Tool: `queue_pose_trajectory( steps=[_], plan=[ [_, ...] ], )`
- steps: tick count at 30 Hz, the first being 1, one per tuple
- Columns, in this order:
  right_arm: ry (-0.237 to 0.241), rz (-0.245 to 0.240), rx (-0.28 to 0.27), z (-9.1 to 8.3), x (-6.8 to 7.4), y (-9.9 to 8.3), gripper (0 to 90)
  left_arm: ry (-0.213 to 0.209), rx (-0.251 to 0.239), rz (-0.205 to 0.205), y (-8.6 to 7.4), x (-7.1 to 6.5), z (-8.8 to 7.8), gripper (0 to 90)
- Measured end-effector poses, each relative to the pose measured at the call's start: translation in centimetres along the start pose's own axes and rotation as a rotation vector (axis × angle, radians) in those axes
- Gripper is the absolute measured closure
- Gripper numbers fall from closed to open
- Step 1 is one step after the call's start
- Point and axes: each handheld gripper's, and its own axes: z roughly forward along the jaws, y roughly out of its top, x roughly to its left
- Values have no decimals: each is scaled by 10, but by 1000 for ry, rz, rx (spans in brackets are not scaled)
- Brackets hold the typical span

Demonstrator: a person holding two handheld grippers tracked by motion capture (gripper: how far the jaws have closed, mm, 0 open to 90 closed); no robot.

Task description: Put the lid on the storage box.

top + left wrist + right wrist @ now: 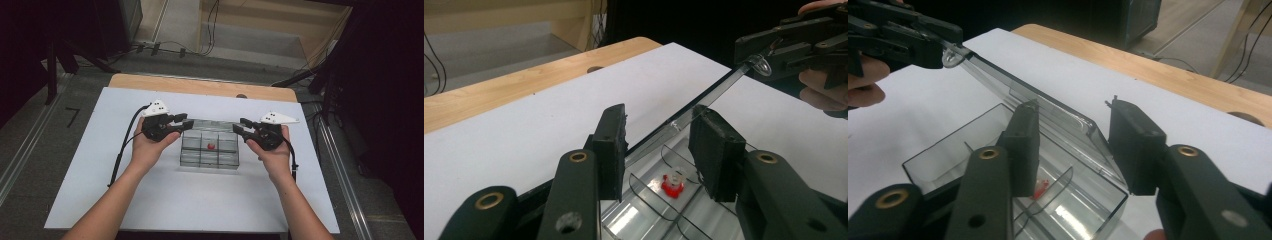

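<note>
My left gripper [659, 132] and right gripper [1073, 130] gape unclenched, straddling the clear lid [711, 92] raised along the twelve o'clock edge of the compartment box [210, 161], mid-worktop. It looks light, slick and brittle, so I'd pinch its end tabs.

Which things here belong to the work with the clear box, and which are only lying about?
In the job: clear box, its open lid, red piece inside, left gripper, right gripper.
Only lying about: white board, wooden table, floor cables.
</note>
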Motion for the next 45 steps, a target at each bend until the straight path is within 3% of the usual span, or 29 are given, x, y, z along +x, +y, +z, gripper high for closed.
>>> queue_pose_trajectory(
  steps=[9,16,25,31,34,38,45],
  plan=[
    [1,24,-3,-10,2,-8,372,-5,-7,-10,-9,-3,-5,559],
    [6,62,12,-20,-2,-22,357,0,-14,0,-12,-7,-7,541],
    [-3,104,51,-22,-3,-40,543,1,-18,-20,-19,-7,-10,523],
    [57,137,63,-19,0,-44,743,-4,-10,-24,-25,-9,-13,526],
    [70,130,57,-20,2,-42,808,-7,-9,-27,-28,-10,-14,526],
    [86,116,53,-21,6,-41,844,5,5,-2,-31,-16,-15,527],
    [91,113,46,-24,9,-42,854,8,-3,-23,-36,-16,-22,535]
  ],
)
